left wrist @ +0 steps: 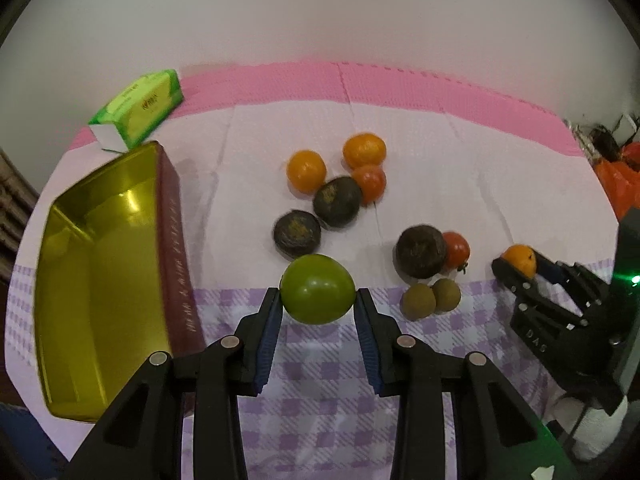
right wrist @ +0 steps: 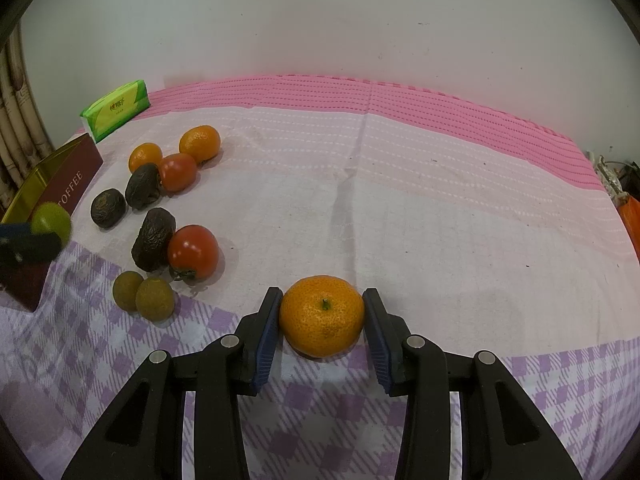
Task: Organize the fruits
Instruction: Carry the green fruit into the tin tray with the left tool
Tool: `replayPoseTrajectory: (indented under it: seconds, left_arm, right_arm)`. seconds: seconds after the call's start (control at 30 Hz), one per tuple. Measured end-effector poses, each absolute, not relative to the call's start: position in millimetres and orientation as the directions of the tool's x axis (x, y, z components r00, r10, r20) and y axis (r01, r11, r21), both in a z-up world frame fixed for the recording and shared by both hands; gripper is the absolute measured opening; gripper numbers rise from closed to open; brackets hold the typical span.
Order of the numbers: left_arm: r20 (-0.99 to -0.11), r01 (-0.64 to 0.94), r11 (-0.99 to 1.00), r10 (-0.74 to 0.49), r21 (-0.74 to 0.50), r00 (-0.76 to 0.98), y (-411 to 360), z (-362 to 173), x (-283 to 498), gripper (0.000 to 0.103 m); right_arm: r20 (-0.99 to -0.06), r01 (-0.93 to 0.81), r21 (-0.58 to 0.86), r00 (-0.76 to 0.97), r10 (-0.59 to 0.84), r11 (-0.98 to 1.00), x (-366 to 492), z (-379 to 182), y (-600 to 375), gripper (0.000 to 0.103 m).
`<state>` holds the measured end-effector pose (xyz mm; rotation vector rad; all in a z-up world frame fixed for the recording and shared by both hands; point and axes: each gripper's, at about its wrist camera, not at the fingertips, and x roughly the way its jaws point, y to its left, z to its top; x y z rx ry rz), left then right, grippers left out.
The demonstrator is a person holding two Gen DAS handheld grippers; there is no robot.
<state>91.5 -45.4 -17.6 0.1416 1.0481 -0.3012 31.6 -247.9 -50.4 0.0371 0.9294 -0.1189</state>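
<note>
My left tongs (left wrist: 317, 300) clench a green fruit (left wrist: 317, 289) at lower centre of the left view, lifted clear of the checked cloth (left wrist: 320, 380), with the gold tin (left wrist: 100, 280) at far left. My right tongs (right wrist: 322, 314) clamp an orange (right wrist: 322, 315) low in their view; other fruits lie at left.

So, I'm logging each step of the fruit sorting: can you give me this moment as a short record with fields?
left gripper: shut on green fruit
right gripper: shut on orange
tin: open, no fruit visible inside
loose on cloth: two oranges, two tomatoes, three dark fruits, two small brown fruits
green packet: behind tin
</note>
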Motion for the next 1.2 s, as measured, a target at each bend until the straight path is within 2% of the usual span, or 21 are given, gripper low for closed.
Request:
replayPoseTrajectory:
  seconds: [0.37, 0.73, 1.2]
  left_arm:
    - [-0.843, 0.199, 0.980, -0.095, 0.014, 0.529, 11.1, 4.9, 100.1, 0.033]
    - [-0.858, 0.019, 0.999, 0.034, 0.051, 0.513, 82.8, -17.4, 107.5, 0.033]
    - [-0.892, -0.025, 0.996, 0.084, 0.082, 0.445, 127.3, -46.1, 103.5, 0.033]
  right_arm:
    - [-0.801, 0.118, -0.021, 0.593, -0.087, 0.993, 32.3, -50.4, -248.2, 0.042]
    - [-0.800, 0.117, -0.022, 0.593, -0.088, 0.993, 32.6, -50.3, -248.3, 0.042]
    - [-0.800, 0.116, -0.023, 0.594, -0.088, 0.993, 32.7, -50.4, -248.2, 0.043]
